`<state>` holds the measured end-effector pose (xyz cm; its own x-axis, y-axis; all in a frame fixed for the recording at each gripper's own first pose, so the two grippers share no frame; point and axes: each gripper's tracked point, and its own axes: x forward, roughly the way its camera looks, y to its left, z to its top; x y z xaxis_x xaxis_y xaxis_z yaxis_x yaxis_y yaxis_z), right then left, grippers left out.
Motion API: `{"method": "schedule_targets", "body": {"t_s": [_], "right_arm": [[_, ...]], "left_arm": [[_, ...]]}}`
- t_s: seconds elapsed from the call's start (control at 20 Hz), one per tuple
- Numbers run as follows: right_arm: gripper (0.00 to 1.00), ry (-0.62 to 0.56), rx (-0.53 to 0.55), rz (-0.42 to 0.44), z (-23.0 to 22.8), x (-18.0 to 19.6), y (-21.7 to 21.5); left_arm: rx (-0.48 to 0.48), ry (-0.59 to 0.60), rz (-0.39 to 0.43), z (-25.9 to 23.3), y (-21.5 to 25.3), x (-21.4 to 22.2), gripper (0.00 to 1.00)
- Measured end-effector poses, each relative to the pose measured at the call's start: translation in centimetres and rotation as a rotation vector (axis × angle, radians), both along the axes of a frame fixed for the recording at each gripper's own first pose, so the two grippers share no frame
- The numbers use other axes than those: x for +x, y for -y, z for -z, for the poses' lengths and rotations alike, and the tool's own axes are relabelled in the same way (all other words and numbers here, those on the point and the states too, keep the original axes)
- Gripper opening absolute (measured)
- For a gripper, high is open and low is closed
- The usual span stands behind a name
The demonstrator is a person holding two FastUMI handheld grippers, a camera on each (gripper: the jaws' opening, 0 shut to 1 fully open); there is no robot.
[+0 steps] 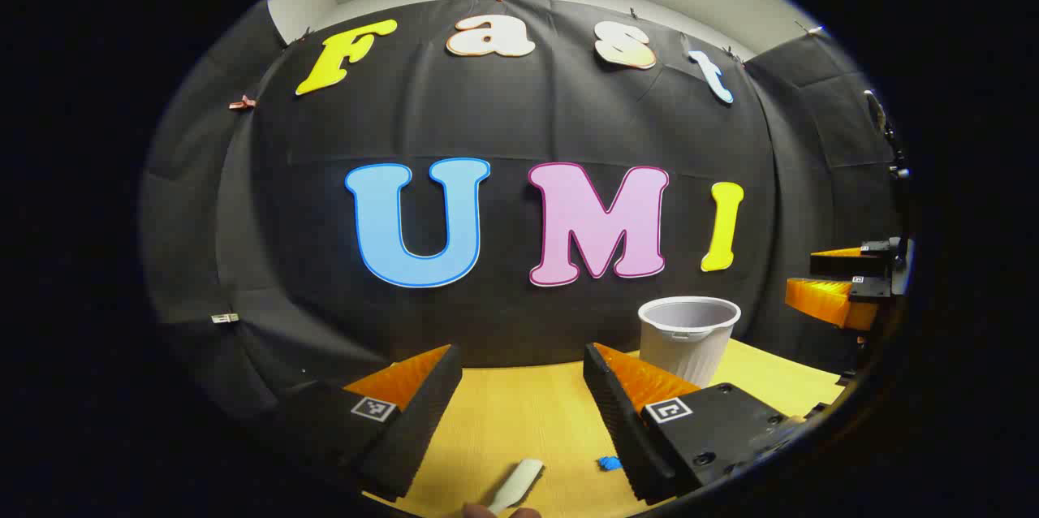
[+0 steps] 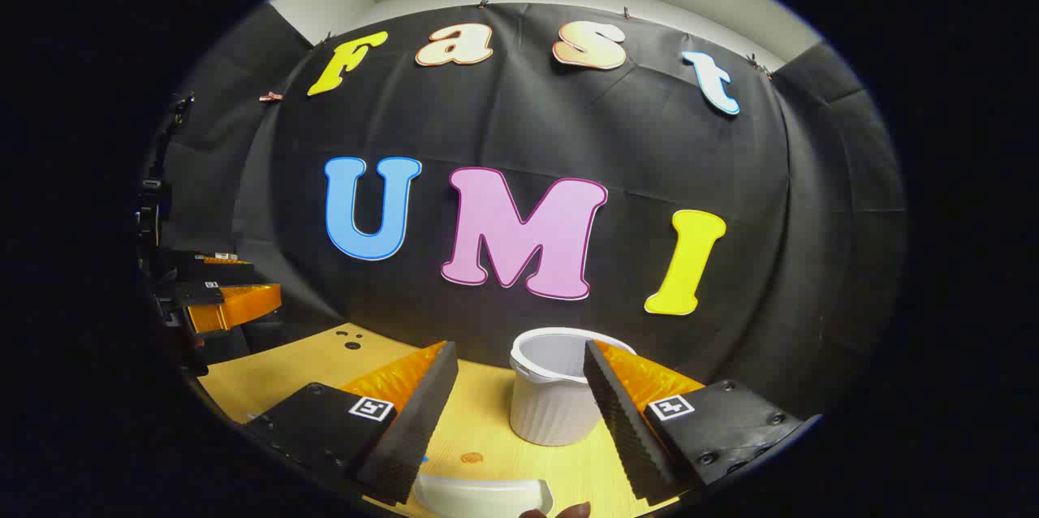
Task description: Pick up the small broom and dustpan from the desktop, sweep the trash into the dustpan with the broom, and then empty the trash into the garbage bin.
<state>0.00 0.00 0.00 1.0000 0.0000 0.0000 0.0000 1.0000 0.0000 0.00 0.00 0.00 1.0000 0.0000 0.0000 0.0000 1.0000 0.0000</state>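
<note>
Left gripper [image 1: 522, 388] is held open above the worktop [image 1: 528, 412], nothing between its fingers. A white handle [image 1: 517, 485], broom or dustpan not determinable, and blue trash [image 1: 609, 464] are seen below it. Right gripper [image 2: 519, 388] is likewise open and empty; dustpan [image 2: 483, 495] lies beneath, bin [image 2: 552, 396] just beyond.

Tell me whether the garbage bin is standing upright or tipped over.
Upright: the white garbage bin stands on the wooden desktop, open rim facing up. Contents cannot be told.

Recording booth, black cloth wall [image 1: 519, 120], wooden desktop [image 1: 519, 420]
</note>
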Motion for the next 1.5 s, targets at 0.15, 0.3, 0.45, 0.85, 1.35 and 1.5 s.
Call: {"method": "schedule_targets", "body": {"t_s": [0.15,0.3,0.45,0.85,1.35,1.5], "right_arm": [[0.97,-0.005,0.001,-0.008,0.2,0.1,-0.3],[0.97,-0.003,0.005,-0.012,0.3,0.1,-0.4],[0.97,-0.004,0.001,-0.016,0.2,0.1,-0.5],[0.97,-0.114,0.013,-0.051,3.4,-0.5,-0.4],[0.98,-0.801,-0.005,-0.178,23.2,-11.3,-1.8],[0.98,-0.930,0.042,-0.162,27.5,-13.2,-1.9]], "left_arm": [[0.001,0.001,-0.002,0.0,-0.1,-0.1,0.96],[0.003,-0.005,0.003,0.0,0.0,-0.3,0.96],[0.004,-0.004,0.002,0.0,0.0,-0.5,0.96],[0.006,-0.014,-0.008,0.6,-0.7,-0.5,0.95],[0.009,-0.069,-0.017,3.4,-1.8,-0.2,0.96],[0.019,-0.074,-0.019,3.9,-2.2,-0.5,0.96]]}}
